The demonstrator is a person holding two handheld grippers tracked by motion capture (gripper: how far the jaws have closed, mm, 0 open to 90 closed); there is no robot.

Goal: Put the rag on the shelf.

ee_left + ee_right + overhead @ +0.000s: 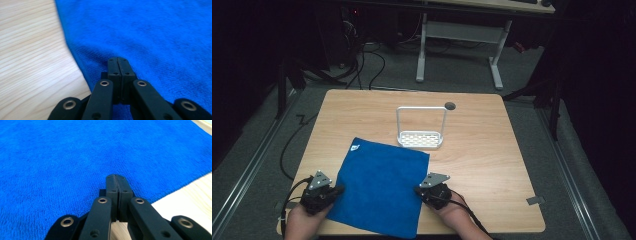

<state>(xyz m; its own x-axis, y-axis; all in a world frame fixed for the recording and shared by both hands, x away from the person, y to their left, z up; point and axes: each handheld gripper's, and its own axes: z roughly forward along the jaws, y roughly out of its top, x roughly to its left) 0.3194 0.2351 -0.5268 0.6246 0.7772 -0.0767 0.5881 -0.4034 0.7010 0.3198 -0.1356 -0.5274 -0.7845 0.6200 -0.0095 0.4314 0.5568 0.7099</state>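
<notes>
I have both claws set at the near side edges of the towel (379,187), which lies flat on the worktop (482,150) at about 6 o'clock from the rack (421,131), its far edge close to the rack base. The left claw (337,190) meets the towel's left edge at roughly 9 o'clock of the cloth; the right claw (418,190) meets the right edge at roughly 3 o'clock. In the left gripper view the left claw (117,59) is clenched, jaws flush together, tip resting on the towel (150,37) just inside its border with the bare worktop (30,50). In the right gripper view the right claw (116,177) is likewise clenched, tip on the towel (75,157) just inside its edge. I cannot tell from these views whether either claw has pinched a fold of cloth or merely presses on it; no fabric is visibly raised between the jaws. My judgement: the symmetric placement at opposite edges serves a two-handed lift, keeping the cloth spread and level so it can be folded or carried towards the rack at 12 o'clock. The low, near-flat approach angle suits catching a thin edge off a hard surface.
</notes>
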